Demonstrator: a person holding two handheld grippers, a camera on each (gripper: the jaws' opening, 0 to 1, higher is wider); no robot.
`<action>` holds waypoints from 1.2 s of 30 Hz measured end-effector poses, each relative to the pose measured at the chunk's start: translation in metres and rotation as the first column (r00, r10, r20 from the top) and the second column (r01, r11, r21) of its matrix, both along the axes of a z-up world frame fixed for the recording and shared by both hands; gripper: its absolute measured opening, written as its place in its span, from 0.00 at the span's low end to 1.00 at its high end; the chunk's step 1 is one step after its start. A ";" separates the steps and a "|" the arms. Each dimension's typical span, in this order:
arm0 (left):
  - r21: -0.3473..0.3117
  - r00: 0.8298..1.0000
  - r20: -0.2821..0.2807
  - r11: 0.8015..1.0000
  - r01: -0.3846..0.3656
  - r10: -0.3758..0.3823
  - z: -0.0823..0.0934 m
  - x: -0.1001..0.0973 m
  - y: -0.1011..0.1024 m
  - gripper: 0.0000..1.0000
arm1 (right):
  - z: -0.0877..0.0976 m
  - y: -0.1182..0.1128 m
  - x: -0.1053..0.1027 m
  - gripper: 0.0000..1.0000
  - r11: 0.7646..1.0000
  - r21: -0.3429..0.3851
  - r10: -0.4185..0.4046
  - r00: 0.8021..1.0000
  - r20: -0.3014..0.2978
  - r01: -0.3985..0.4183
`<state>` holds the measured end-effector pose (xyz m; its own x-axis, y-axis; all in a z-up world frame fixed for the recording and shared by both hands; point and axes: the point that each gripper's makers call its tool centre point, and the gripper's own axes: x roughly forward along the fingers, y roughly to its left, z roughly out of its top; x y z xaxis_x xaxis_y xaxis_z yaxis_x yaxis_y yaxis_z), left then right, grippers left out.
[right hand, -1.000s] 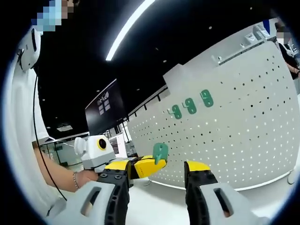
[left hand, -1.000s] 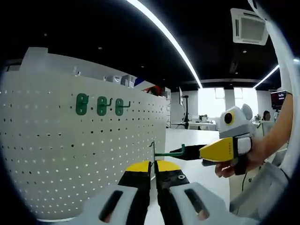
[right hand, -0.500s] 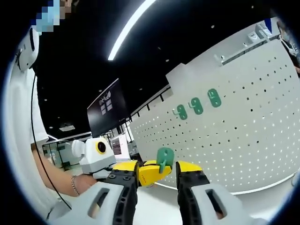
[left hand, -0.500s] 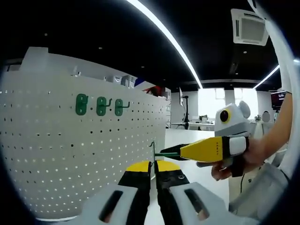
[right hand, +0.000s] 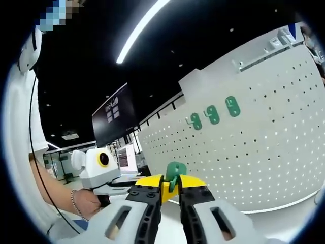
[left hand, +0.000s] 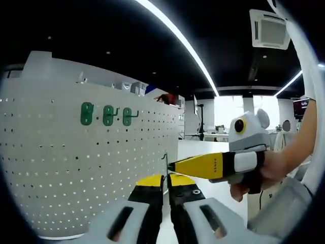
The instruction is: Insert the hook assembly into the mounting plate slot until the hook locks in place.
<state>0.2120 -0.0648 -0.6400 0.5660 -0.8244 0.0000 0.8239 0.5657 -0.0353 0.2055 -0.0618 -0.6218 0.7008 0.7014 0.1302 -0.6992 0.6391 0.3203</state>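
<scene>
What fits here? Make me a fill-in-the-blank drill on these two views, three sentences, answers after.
1. The white pegboard carries ___ mounted hooks.
2. The hook piece clamped in the right gripper is coloured ___.
3. In the left gripper view, the left gripper is ___ on the hook piece, and the right gripper reaches in to it from the side.

Missing words: three; green; shut

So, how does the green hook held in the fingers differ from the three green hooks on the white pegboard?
The held hook sits off the board, pinched between the right gripper and the left gripper; the three mounted hooks hang in a row on the pegboard. The held hook looks nearer and larger. All are green, with similar rounded plates.
</scene>
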 end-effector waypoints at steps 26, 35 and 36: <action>0.003 0.999 0.001 0.999 -0.034 0.034 0.001 0.001 0.003 0.03 | -0.003 0.001 0.006 0.01 0.998 -0.031 -0.055 0.998 -0.031 0.054; 0.004 1.000 -0.006 1.000 -0.028 0.028 -0.002 0.001 0.003 0.03 | -0.005 0.000 0.006 0.01 0.998 -0.038 -0.057 0.998 -0.036 0.056; -0.001 1.000 -0.013 1.000 -0.026 0.026 -0.002 0.001 0.003 0.03 | -0.005 0.000 0.006 0.01 0.998 -0.037 -0.057 0.998 -0.036 0.056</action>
